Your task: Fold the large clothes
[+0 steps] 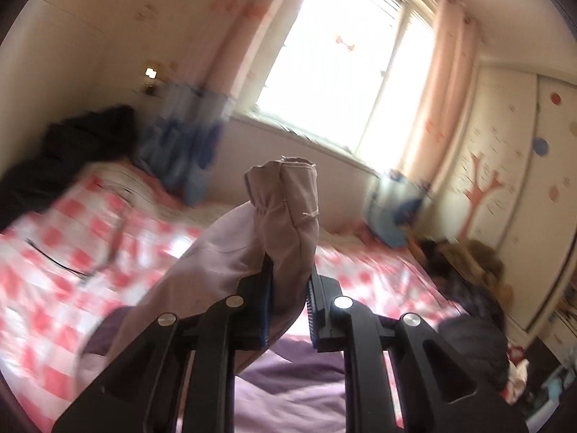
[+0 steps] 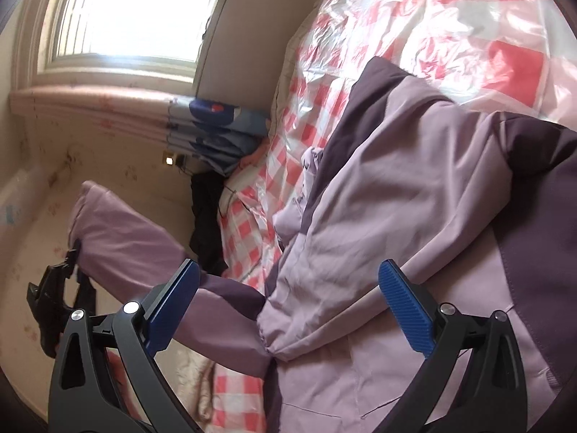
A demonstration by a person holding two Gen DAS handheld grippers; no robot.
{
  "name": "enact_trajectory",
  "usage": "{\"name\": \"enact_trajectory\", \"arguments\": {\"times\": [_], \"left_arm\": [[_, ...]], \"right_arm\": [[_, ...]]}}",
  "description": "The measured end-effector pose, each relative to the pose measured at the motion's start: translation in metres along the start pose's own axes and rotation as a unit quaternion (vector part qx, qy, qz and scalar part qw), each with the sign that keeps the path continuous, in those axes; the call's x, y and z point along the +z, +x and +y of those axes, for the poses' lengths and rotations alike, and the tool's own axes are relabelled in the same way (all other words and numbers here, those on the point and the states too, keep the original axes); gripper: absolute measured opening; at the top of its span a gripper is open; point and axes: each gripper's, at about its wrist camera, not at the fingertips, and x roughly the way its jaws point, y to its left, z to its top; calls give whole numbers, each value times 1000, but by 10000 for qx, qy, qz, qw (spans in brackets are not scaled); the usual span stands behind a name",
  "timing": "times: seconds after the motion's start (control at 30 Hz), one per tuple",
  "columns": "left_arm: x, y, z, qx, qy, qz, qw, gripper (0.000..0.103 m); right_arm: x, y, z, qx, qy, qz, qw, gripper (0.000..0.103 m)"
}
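Note:
A large jacket in light lilac with dark purple panels (image 2: pixel 404 195) lies spread on a bed. My left gripper (image 1: pixel 290 278) is shut on the cuff end of one lilac sleeve (image 1: pixel 285 198), which stands up above the blue pads and is lifted off the bed. In the right wrist view that same sleeve (image 2: pixel 122 231) stretches out to the left, with the left gripper (image 2: pixel 72 252) clamped near its end. My right gripper (image 2: pixel 288 306) is open above the jacket's body, its blue pads (image 2: pixel 405 312) wide apart with nothing pinched between them.
The bed has a pink and white checked plastic cover (image 2: pixel 414 18). A bright window (image 1: pixel 335 57) with pink curtains is behind it. Dark clothes (image 1: pixel 65 151) lie at the bed's left end, a brown and dark pile (image 1: pixel 468 263) at the right, a wardrobe (image 1: pixel 519 180) beyond.

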Motion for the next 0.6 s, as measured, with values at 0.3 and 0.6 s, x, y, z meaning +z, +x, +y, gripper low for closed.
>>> {"name": "enact_trajectory", "arguments": {"times": [0.3,0.6], "left_arm": [[-193,145,-47,-388,318,2165,9750,17],[-216,119,-34,-834,251,2741,9577,85]], "right_arm": [[29,-23,-52,584,1263,-161,9901,96],[34,-9,-47,623,1135,101,9915,96]]}}
